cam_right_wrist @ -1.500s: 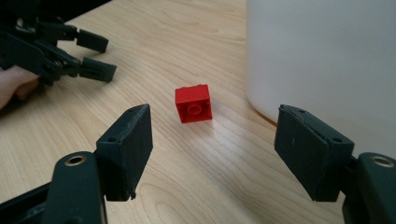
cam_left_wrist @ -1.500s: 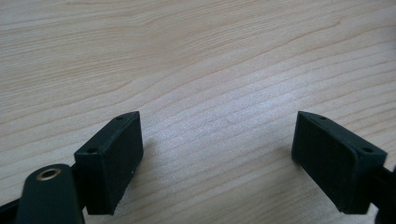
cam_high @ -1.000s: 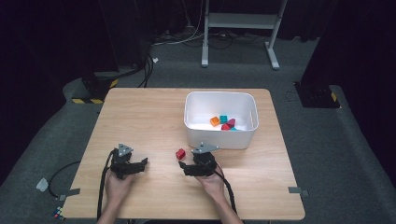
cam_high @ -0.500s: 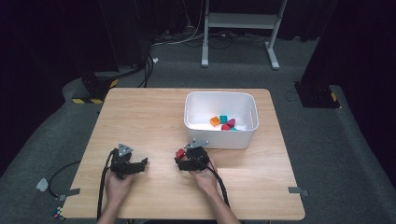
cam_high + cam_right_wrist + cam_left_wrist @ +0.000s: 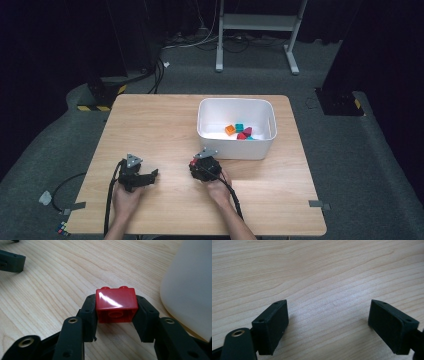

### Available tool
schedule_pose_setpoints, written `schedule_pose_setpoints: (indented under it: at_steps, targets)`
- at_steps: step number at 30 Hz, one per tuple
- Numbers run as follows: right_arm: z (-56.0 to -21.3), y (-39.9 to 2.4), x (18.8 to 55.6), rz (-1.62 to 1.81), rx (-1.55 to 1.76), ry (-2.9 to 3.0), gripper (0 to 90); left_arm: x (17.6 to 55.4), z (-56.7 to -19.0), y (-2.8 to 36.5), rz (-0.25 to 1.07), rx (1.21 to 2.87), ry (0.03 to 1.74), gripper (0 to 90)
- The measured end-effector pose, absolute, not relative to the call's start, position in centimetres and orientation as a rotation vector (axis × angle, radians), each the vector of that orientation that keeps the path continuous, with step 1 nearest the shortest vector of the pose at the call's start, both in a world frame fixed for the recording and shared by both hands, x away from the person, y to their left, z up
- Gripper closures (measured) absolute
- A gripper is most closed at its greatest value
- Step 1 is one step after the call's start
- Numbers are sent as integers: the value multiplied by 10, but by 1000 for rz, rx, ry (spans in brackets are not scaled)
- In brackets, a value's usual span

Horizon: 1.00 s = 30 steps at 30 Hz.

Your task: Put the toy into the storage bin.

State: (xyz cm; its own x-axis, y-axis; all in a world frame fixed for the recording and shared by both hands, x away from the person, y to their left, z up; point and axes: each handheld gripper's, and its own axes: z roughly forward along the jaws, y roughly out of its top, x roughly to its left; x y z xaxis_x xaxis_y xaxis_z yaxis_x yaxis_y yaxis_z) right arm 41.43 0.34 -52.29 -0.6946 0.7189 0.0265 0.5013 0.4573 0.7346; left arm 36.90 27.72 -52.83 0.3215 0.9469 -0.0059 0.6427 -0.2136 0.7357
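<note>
A red brick (image 5: pixel 116 305) lies on the wooden table (image 5: pixel 160 125), clamped between the pads of my right gripper (image 5: pixel 116 315), whose jaws have just been closing onto it. From above, the brick (image 5: pixel 192 162) peeks out at the left tip of the right gripper (image 5: pixel 196 167), just in front of the white bin (image 5: pixel 235 150). My left gripper (image 5: pixel 150 175) rests further left, held low over bare wood. Its jaws (image 5: pixel 328 325) stand wide open with nothing between them.
The white bin (image 5: pixel 190 290) rises close on the right of the held brick and holds several coloured bricks (image 5: pixel 239 131). A jaw of the left gripper (image 5: pixel 11 261) shows at the far left of the right gripper view. Cables trail off the table's near edge.
The right gripper has slid left to the red brick, and its jaws have closed around it. The left gripper has stayed where it was.
</note>
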Motion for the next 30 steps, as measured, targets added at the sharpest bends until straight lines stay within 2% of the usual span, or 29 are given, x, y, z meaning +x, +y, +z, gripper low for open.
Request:
schedule_pose_setpoints:
  at_steps: [12, 30]
  targets:
    - [-512, -6, 407, 1107, 1016, 2445, 590, 369, -528, 277, 607, 1946, 1399, 166]
    - [-470, -53, 388, 1176, 1028, 2421, 590, 369, -528, 277, 607, 1945, 1401, 167]
